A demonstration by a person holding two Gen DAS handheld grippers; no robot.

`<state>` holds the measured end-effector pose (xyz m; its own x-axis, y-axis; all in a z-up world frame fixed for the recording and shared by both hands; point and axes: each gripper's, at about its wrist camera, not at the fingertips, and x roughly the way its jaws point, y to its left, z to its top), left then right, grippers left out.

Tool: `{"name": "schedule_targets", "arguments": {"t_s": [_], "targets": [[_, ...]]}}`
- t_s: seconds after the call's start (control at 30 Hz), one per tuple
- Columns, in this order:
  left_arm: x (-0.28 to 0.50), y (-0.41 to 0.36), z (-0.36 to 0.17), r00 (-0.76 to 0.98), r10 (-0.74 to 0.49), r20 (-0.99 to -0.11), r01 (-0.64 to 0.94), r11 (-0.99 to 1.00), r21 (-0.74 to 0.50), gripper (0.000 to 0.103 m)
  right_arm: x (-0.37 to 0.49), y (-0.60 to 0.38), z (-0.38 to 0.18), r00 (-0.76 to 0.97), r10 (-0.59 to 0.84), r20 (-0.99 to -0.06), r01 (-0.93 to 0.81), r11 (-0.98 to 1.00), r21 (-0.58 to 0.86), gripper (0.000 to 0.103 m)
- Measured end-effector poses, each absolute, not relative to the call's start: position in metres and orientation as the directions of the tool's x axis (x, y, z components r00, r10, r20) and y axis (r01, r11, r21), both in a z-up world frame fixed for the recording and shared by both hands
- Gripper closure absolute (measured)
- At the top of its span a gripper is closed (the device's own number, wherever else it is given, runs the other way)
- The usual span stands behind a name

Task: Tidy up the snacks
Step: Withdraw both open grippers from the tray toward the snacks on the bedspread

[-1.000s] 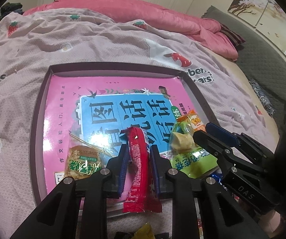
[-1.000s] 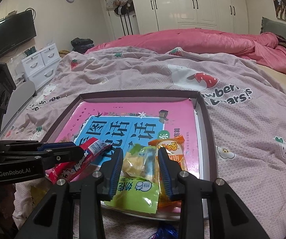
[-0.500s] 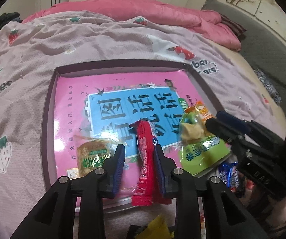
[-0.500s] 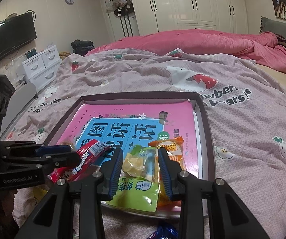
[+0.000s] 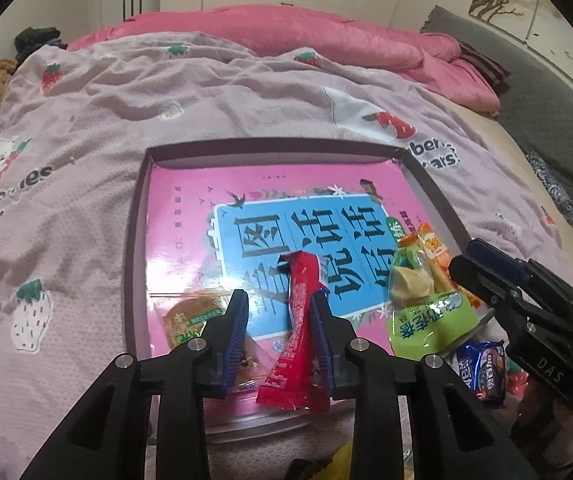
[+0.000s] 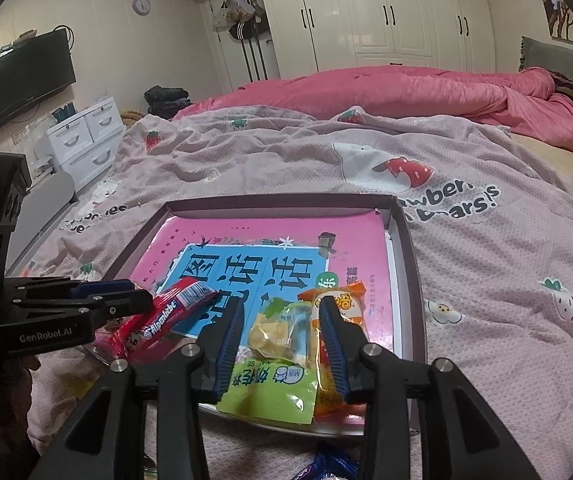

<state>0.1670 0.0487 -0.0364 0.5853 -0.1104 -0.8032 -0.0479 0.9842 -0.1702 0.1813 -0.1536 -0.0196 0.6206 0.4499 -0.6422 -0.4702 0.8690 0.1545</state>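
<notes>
Item one, tray: lying flat on the bed, lined with a pink and blue book cover; I am using it as the collecting place for the snacks.

Item two, red packet: lying at 6 o'clock on the tray, its near end overhanging the front rim. My left gripper is straddling it; its fingers have just been opening and are now standing spread, the right one still touching the wrapper, the left one clear. I judge I am letting it go here so it stays inside.

Item three, green packet: lying at 5 o'clock on the tray, between the fingers of my right gripper. Those have also just been opening and are standing apart, no longer pinching it.

Item four, orange packet: lying just beside the green one at its 3 o'clock, partly under my right finger.

Item five, brown biscuit packet: resting at 7 o'clock on the tray.

Item six, blue packet: lying off the tray on the bed at 4 o'clock, seemingly awaiting collection.
</notes>
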Motion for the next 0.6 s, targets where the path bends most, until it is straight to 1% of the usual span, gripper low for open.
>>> {"name": "schedule_targets", "arguments": {"t_s": [0.17,0.23,0.3,0.4,0.6], "targets": [[0.163,0.051,-0.025,0.6,-0.117,-0.792,-0.05,0.982,-0.183,0.064,0.179,-0.156,-0.016,0.625,0.453,-0.635,-0.468,0.869,0.16,0.062],[0.16,0.051,-0.02,0.606,-0.118,-0.787,-0.051,0.981,-0.186,0.06,0.178,-0.156,-0.014,0.626,0.456,-0.633,-0.469,0.868,0.162,0.061],[0.157,0.05,-0.015,0.613,-0.118,-0.781,-0.049,0.981,-0.187,0.057,0.176,-0.158,-0.012,0.627,0.46,-0.628,-0.471,0.867,0.165,0.061],[0.153,0.048,-0.008,0.618,-0.117,-0.778,-0.049,0.981,-0.186,0.053,0.173,-0.159,-0.009,0.63,0.466,-0.621,-0.475,0.864,0.167,0.057],[0.144,0.047,0.004,0.631,-0.119,-0.767,-0.043,0.981,-0.188,0.05,0.166,-0.16,-0.002,0.633,0.479,-0.608,-0.484,0.858,0.173,0.056]]}}
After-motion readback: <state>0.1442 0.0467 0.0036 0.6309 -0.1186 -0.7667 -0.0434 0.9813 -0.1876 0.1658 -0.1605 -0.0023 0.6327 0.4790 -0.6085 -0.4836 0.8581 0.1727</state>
